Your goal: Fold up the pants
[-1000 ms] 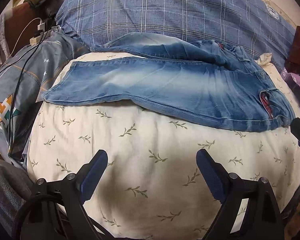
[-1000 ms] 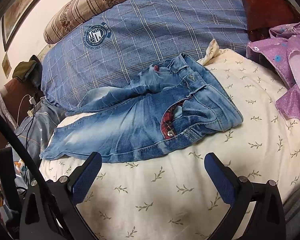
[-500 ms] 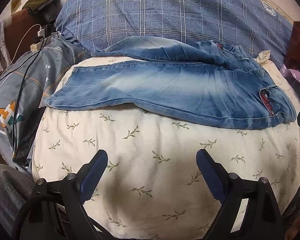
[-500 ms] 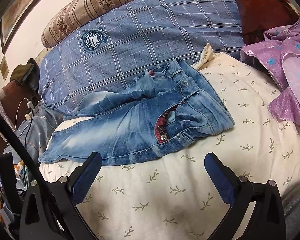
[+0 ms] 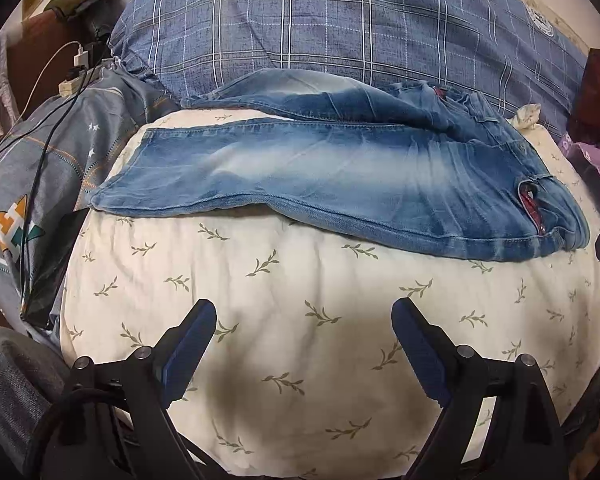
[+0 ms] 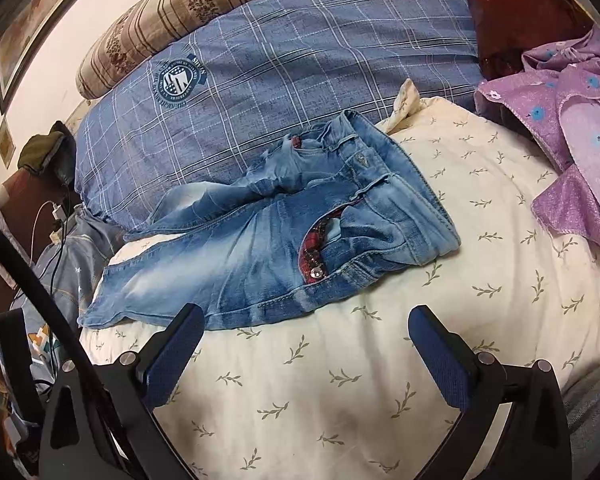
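Observation:
A pair of faded blue jeans (image 5: pixel 340 176) lies flat on a cream leaf-print cover (image 5: pixel 300 300), legs to the left, waistband to the right. In the right wrist view the jeans (image 6: pixel 268 248) show a red-lined pocket and a metal button. The far leg rests against a blue plaid pillow. My left gripper (image 5: pixel 304 320) is open and empty, hovering over the cover in front of the jeans' near edge. My right gripper (image 6: pixel 306 328) is open and empty, just in front of the jeans below the waistband.
A large blue plaid pillow (image 6: pixel 300 64) lies behind the jeans, with a striped bolster (image 6: pixel 180 16) behind it. A purple flowered garment (image 6: pixel 572 152) and a dark red cushion (image 6: pixel 516 12) sit at the right. A grey bedding piece with chargers and cables (image 5: pixel 40 128) is at the left.
Both grippers have drawn back slightly, so the jeans sit a little farther away and higher in view. The jeans have not moved and both grippers stay open.

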`<state>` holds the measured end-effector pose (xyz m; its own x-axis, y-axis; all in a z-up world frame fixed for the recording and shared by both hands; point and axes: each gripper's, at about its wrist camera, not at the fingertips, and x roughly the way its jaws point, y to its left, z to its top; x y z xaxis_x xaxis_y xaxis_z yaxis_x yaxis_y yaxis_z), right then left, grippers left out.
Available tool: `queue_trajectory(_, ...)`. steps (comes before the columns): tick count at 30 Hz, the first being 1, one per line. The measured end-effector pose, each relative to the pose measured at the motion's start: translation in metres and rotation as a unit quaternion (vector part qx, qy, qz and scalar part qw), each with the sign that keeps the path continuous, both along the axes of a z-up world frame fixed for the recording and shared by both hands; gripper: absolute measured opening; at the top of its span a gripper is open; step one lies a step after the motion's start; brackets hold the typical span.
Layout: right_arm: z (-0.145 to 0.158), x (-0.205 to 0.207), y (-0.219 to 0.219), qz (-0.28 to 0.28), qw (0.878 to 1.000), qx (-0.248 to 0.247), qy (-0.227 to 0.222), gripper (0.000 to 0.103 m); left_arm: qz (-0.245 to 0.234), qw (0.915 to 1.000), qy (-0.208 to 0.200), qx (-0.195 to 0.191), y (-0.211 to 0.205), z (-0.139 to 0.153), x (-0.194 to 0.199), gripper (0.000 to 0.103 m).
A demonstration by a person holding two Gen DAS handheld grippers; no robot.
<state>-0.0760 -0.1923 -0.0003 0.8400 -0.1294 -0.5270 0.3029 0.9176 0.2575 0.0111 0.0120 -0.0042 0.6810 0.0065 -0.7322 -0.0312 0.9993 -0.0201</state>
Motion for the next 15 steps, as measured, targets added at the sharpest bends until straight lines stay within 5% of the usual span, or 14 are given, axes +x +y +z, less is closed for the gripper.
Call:
queue_trajectory(6, -0.001, 0.004, -0.009, -0.006, 1.0, 0.022, 0.015, 0.101, -0.009, 0.9998, 0.012, -0.012, 0.004, 0.001, 0.004, 0.09)
queue_trajectory(10, -0.014, 0.014, -0.045, -0.035, 0.992, 0.105, 0.053, 0.099, 0.01, 0.9916, 0.068, -0.11, 0.041, 0.002, 0.038, 0.09)
queue_trajectory(15, -0.028, 0.063, -0.1, -0.059, 0.971, 0.204, 0.109, 0.093, 0.015, 0.9686, 0.137, -0.207, 0.073, -0.009, 0.106, 0.087)
